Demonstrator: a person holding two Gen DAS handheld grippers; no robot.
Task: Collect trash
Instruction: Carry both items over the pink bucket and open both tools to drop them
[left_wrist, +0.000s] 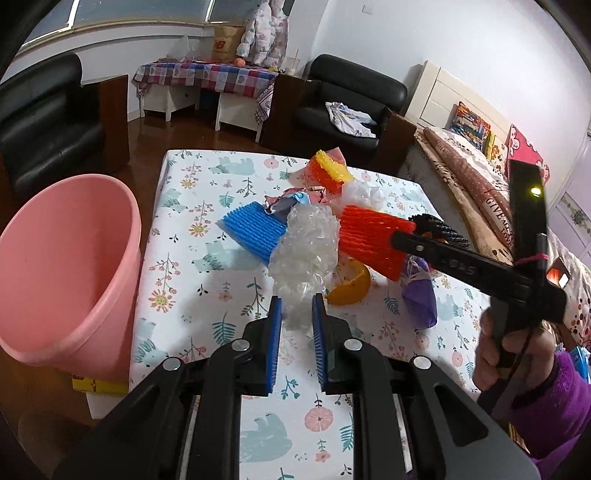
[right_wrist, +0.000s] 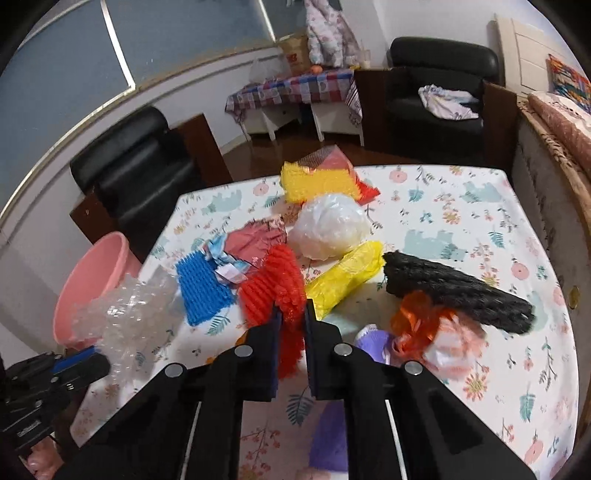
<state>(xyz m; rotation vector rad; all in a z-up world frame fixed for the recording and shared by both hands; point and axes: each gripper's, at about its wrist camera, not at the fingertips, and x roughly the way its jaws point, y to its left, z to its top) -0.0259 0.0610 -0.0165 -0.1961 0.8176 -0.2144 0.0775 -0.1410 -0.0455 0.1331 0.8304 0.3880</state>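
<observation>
Both grippers loaded: left gripper (left_wrist: 296, 314) bubble wrap (left_wrist: 304, 243), right gripper (right_wrist: 291, 317) red net (right_wrist: 275, 288).

Two black armchairs (left_wrist: 347, 107) flank a checked-cloth side table (left_wrist: 207, 79) on dark floor.

The right gripper (right_wrist: 291, 314) is clamping a red foam net (right_wrist: 273, 288), lifting it above the floral table (right_wrist: 461, 206). At nine o'clock the left gripper (right_wrist: 79, 360) is pinching clear bubble wrap (right_wrist: 125, 317). A pink bucket (right_wrist: 94, 273) is sitting behind it, and a black foam net (right_wrist: 454, 291) is lying at three o'clock.
</observation>
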